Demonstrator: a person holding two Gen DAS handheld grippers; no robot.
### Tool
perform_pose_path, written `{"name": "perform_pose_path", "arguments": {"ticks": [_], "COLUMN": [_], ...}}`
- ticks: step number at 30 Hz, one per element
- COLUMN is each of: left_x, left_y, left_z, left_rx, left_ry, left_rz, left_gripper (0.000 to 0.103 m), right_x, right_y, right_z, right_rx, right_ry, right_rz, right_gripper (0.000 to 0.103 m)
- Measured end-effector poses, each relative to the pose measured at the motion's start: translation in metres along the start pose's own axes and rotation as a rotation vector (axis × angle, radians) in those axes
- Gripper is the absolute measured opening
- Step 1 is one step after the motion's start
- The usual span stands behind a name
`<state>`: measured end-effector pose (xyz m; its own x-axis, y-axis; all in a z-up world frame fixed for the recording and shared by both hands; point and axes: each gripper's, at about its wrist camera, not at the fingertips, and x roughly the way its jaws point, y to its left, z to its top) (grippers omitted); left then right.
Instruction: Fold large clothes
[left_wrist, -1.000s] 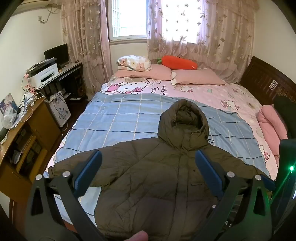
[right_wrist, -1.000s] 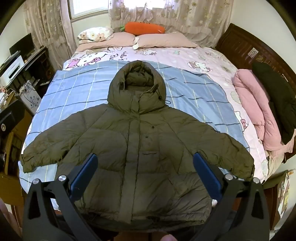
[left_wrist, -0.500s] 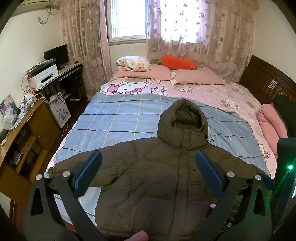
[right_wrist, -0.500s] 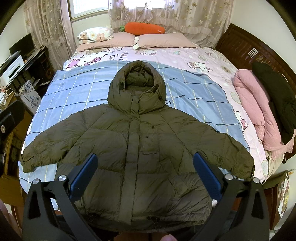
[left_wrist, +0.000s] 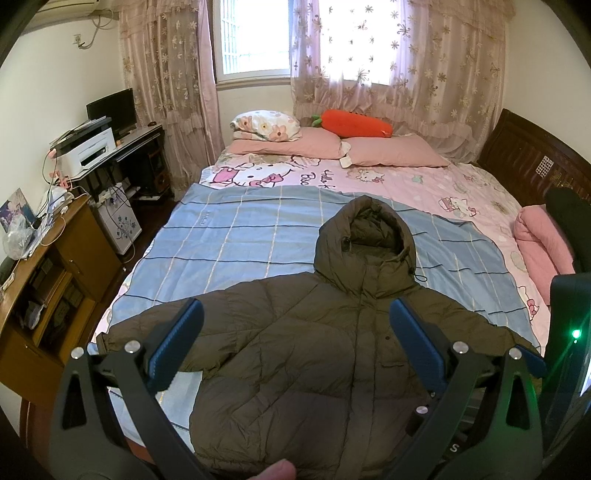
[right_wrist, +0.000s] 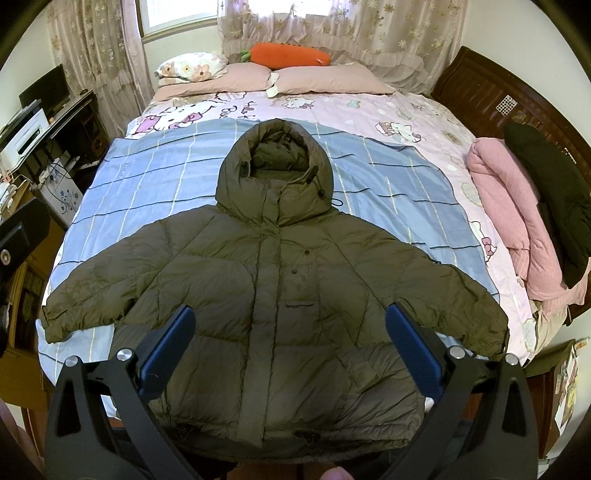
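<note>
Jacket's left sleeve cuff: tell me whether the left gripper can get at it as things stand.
Probably yes. The left gripper hangs open above the jacket, and nothing lies on the spread sleeve cuff on the blue blanket.

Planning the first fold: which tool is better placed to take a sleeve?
Probably the left tool: its view sits toward the jacket's left sleeve, whose cuff lies beside its finger. Both tools are open above the jacket.

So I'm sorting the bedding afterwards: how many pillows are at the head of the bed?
3, plus a carrot plush. Floral pillow sits on the left pink pillow; right pink pillow lies beside them; the carrot plush lies behind. More may be hidden.
</note>
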<state>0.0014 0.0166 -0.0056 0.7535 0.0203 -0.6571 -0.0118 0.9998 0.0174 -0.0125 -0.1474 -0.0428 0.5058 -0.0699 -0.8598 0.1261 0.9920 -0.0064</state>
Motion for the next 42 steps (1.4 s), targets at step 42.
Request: {"name": "perform_pose_path", "arguments": {"ticks": [42], "left_x": [0.089], "left_y": [-0.012], "left_z": [-0.033], "left_rx": [0.052], "left_ry": [0.044], "left_rz": [-0.162], "left_gripper": [0.101], "right_x": [0.046], "right_y": [-0.107], "right_z": [0.018], "right_rx": [-0.002], "right_ry": [-0.440], "right_rz": [0.231], "right_gripper": [0.102]}}
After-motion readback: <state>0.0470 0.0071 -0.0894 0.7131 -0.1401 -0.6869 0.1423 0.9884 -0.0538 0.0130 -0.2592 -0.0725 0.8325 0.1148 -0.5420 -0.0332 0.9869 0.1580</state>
